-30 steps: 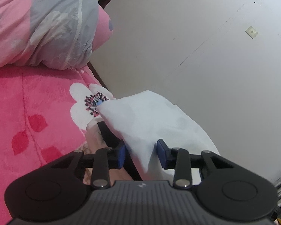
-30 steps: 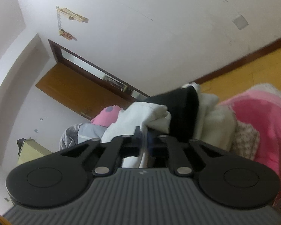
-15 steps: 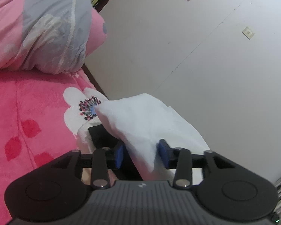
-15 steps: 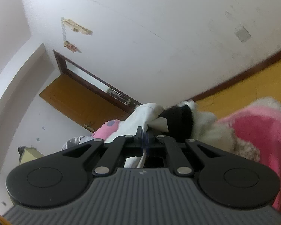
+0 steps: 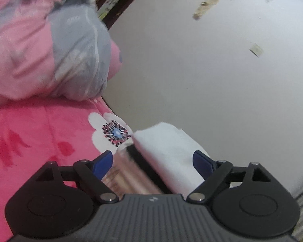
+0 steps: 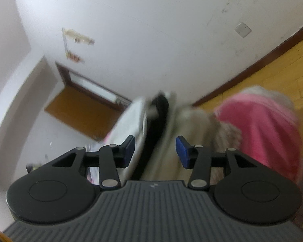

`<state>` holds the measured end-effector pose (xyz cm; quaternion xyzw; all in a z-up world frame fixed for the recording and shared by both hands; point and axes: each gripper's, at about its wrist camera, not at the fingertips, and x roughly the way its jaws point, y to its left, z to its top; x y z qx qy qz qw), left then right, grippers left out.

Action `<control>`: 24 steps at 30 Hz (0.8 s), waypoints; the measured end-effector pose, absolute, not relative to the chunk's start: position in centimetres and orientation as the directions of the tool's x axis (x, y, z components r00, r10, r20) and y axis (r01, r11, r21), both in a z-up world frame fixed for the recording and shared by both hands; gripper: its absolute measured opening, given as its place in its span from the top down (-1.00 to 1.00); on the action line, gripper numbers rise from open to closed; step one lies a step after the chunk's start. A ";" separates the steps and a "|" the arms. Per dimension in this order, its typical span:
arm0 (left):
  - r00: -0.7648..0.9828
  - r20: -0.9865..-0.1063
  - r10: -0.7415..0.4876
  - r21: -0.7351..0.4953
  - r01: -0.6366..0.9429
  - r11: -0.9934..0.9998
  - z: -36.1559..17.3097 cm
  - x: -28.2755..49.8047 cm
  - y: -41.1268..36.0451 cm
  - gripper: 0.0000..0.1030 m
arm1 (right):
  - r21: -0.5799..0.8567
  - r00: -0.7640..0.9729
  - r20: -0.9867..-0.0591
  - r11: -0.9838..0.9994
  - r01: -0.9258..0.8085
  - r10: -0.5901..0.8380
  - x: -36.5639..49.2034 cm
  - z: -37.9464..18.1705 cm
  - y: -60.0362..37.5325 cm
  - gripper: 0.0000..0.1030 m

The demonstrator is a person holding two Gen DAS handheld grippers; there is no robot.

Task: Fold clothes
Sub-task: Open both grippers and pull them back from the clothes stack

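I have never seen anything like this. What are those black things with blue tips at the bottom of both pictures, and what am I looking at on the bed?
There is no robot here. A person holds one hand-held gripper in each hand, and each carries a wide-angle camera looking forward along its two fingers, so you get one picture per hand.

In the left picture, the left hand-held gripper has its blue-tipped fingers spread open over a white garment lying at the edge of a pink flowered blanket. A pink and grey quilt is bundled behind.

In the right picture, the right hand-held gripper is open too, with blurred white, black and beige clothes in front of it. Neither grips anything now. The job is folding clothes.
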<state>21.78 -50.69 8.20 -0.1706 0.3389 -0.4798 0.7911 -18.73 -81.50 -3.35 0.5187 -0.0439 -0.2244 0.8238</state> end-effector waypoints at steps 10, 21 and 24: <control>0.337 -0.374 -0.864 -0.404 0.780 0.479 8.9 10.3 -37.7 -0.97 | 0.646 0.935 -0.228 0.677 0.354 -0.272 -21.1 -0.1 -63.8 -0.33; 0.420 -0.362 -0.832 -0.290 0.798 0.529 8.2 0.0 -27.9 -0.99 | 0.291 0.885 -0.311 0.852 0.434 -0.345 -19.4 3.7 -49.2 -0.86; 0.458 -0.364 -0.811 -0.241 0.795 0.557 8.4 -1.6 -26.1 -1.00 | 0.285 0.872 -0.326 0.842 0.458 -0.364 -19.2 4.6 -47.3 -0.88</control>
